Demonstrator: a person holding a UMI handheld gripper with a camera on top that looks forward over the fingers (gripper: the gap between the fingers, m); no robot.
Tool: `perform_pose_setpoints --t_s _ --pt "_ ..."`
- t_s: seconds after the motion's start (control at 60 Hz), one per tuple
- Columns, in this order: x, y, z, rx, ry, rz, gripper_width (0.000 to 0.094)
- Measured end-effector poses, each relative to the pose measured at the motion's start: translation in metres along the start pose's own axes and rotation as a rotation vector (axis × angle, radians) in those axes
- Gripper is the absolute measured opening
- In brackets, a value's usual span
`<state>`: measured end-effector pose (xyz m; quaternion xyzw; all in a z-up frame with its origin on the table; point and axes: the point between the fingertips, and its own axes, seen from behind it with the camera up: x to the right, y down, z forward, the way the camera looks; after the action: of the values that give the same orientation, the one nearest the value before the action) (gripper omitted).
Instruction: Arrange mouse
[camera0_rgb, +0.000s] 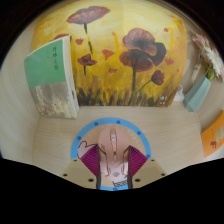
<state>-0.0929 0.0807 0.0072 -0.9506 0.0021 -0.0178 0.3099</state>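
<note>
fingers (112, 166) closed on mouse (113, 148) | mouse's lower part hidden | blue mat (78, 147) mostly covered

Smooth matt light-wood tabletop (60, 135); glossy plastic-looking mouse (113, 145); matt painted poppy backdrop (130, 50); paper-cover book (52, 78).

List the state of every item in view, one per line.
Pink computer mouse: flat on the mat, held between the fingers.
Round blue-rimmed mouse mat: flat on the table, under the mouse.
Gripper: shut on the mouse.
Green book: upright, leaning on the poppy-painted wall.
Orange item: partly cut off, state unclear.
</note>
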Motion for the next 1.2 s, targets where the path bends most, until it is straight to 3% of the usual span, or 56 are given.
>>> perform_pose_setpoints --t_s 0.083,0.183,0.3,0.417,0.483,0.533,0.867,1.033,1.2 --pt "0.002 0.02 0.011 -0.047 0.001 0.006 0.0365" --pt "0.004 0.018 0.013 -0.024 0.007 -0.013 0.0363" --pt "0.004 0.018 0.013 -0.028 0.008 -0.018 0.0434" --pt "0.003 0.019 0.013 -0.032 0.002 -0.009 0.0547" --pt "0.005 0.018 0.006 -0.043 -0.003 0.009 0.0697" --pt "0.01 0.007 -0.006 -0.011 0.003 0.009 0.0742" --pt "0.051 -0.05 -0.178 0.25 -0.051 0.032 0.0755" --pt "0.077 -0.027 -0.246 0.323 -0.063 0.026 0.0751" --pt "0.1 0.016 -0.286 0.333 -0.07 0.029 0.075"
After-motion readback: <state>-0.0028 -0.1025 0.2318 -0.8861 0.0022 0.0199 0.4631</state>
